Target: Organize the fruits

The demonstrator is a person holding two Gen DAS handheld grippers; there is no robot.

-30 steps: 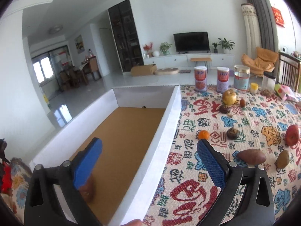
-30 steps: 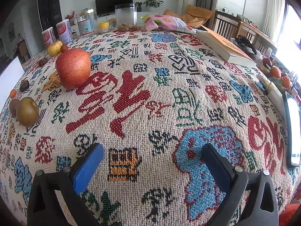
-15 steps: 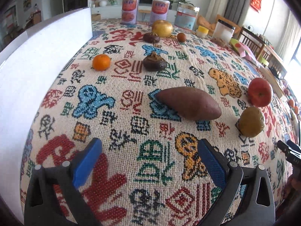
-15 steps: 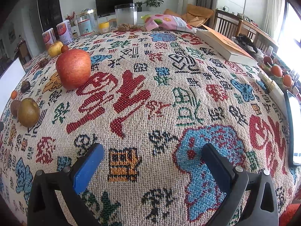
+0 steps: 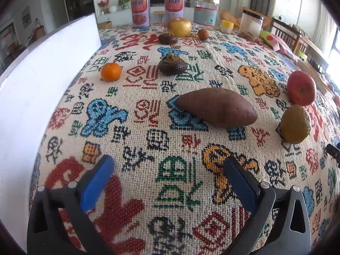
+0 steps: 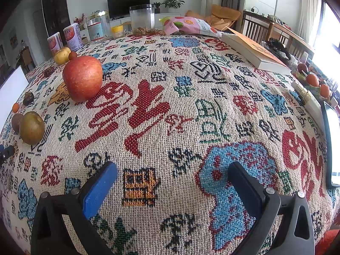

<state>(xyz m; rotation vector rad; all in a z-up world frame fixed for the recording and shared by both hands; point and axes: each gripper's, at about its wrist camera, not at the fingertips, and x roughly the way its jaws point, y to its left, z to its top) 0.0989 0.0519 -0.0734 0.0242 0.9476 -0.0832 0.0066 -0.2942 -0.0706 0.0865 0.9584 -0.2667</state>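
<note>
Left wrist view: the left gripper [image 5: 167, 170] hangs with its jaws spread wide and empty over the patterned cloth [image 5: 138, 144] that covers the bench. Straight ahead lies the sweet potato [image 5: 215, 110], long axis across the view, with a brownish-green round fruit [image 5: 295, 124] and a red apple [image 5: 301, 88] off to its right. Farther back sit a small orange [image 5: 110, 71], a dark wrinkled fruit [image 5: 172, 65], another dark one [image 5: 167, 38], a yellow apple [image 5: 179, 26] and a small brown fruit [image 5: 203, 34]. The white box wall [image 5: 42, 80] runs along the left edge. I judge the sweet potato the likely next pick. To take it well, bring the jaws down across its narrow width near the middle, not along its length, and close gently so it does not roll or swing on the lift. Two tins [image 5: 140, 11] at the far edge carry red labels, but the print is too blurred to read.

Right wrist view: the right gripper [image 6: 173, 179] also has its jaws apart, holding nothing, above bare cloth well away from any fruit. The red apple [image 6: 82, 78] and the brownish-green fruit [image 6: 31, 128] lie to the left. A pink snack bag [image 6: 189, 26] printed with citrus slices, a thick book [image 6: 255, 52] and a clear jar [image 6: 142, 19] stand at the far side; no lettering is legible.
</note>
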